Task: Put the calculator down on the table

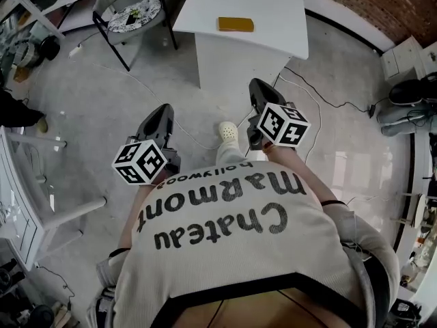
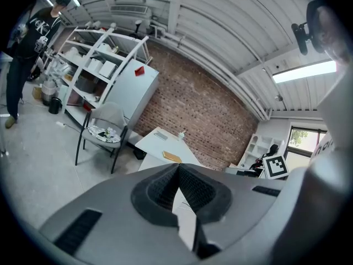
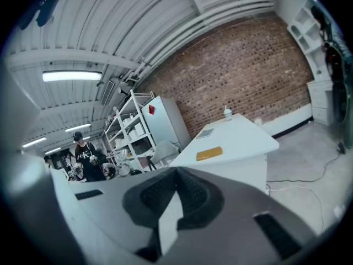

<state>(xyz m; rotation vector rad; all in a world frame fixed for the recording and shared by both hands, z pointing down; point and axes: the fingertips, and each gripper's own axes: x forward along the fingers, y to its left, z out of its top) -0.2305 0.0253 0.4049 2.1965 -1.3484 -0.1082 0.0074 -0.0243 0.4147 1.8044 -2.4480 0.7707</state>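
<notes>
Head view: "Chateau Marmont hollywood" is read on the sweater (image 1: 225, 238) at 6 o'clock; the left gripper (image 1: 162, 109) and right gripper (image 1: 258, 85) are shown with jaws closed together, empty.

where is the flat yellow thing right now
In the head view the flat yellow thing lies on the white table at top centre, near the edge that faces the person, right of the chair.

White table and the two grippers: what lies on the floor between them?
The head view shows mostly bare grey floor between the table and the left gripper and right gripper, crossed by a white cable, with the person's pale shoe.
</notes>
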